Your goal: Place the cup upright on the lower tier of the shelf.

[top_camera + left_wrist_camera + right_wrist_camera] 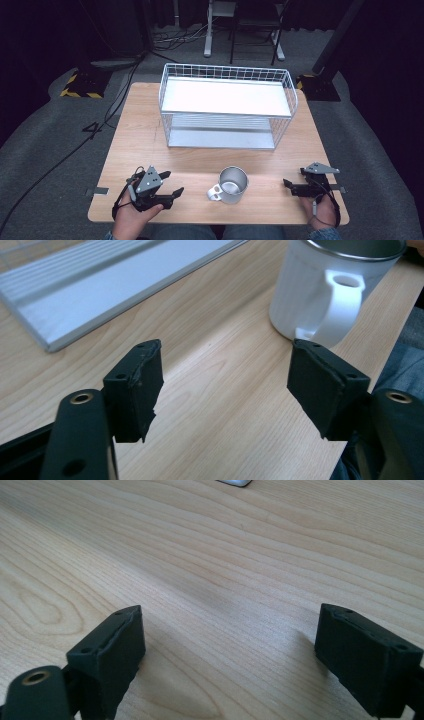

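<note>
A white mug (231, 185), its top cut off in the left gripper view, stands near the worktop (140, 130) front edge. Left hand-held gripper (170, 184) and right hand-held gripper (289, 186) flank it, both released, empty. Bare wood separates mug from wire rack (227, 105).

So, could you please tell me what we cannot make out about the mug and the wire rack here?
- Mug: its inside bottom is too small and glary in the high view; its rim is cut off by the top edge in the left gripper view.
- Wire rack: its lower shelf is partly hidden under the white upper shelf in the high view.
</note>
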A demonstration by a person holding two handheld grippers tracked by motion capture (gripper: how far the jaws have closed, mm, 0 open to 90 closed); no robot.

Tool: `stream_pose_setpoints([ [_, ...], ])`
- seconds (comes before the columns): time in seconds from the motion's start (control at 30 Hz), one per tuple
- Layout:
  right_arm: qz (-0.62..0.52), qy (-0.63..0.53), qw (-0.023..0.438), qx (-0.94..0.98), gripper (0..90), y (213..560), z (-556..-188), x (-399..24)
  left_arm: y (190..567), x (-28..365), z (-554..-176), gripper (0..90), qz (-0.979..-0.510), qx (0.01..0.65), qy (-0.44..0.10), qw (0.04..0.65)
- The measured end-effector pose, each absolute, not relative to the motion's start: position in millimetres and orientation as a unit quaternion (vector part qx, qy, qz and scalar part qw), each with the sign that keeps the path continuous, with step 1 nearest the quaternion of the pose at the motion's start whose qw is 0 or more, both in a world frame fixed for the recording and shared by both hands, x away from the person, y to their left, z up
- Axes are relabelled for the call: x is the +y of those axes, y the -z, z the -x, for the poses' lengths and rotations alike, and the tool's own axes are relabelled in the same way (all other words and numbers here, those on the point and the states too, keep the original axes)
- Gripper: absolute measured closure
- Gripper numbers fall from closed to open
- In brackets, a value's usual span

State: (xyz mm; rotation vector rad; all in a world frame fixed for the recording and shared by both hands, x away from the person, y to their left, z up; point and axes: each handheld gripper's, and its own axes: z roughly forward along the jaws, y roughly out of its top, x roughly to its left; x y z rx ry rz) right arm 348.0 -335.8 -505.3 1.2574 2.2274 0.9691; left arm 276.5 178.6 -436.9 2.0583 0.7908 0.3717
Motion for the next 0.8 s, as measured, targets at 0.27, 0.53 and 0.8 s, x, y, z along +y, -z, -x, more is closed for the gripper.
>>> stream_pose_setpoints([
  [0.27, -0.450, -0.347, 0.202, 0.798, 12.6, 505.3, -348.0, -335.8, 438.8, 157.6, -272.2, 33.1, -0.829, 0.304, -0.124, 0.452],
  [0.53, -0.450, -0.347, 0.202, 0.798, 12.6, 505.3, -348.0, -335.8, 444.9, 140.2, -269.3, 33.5, -0.824, 0.302, -0.099, 0.469],
  [0.8, -0.450, -0.347, 0.202, 0.798, 12.7, 505.3, -348.0, -335.8, 452.6, 121.5, -270.3, 36.0, -0.830, 0.284, -0.085, 0.473],
])
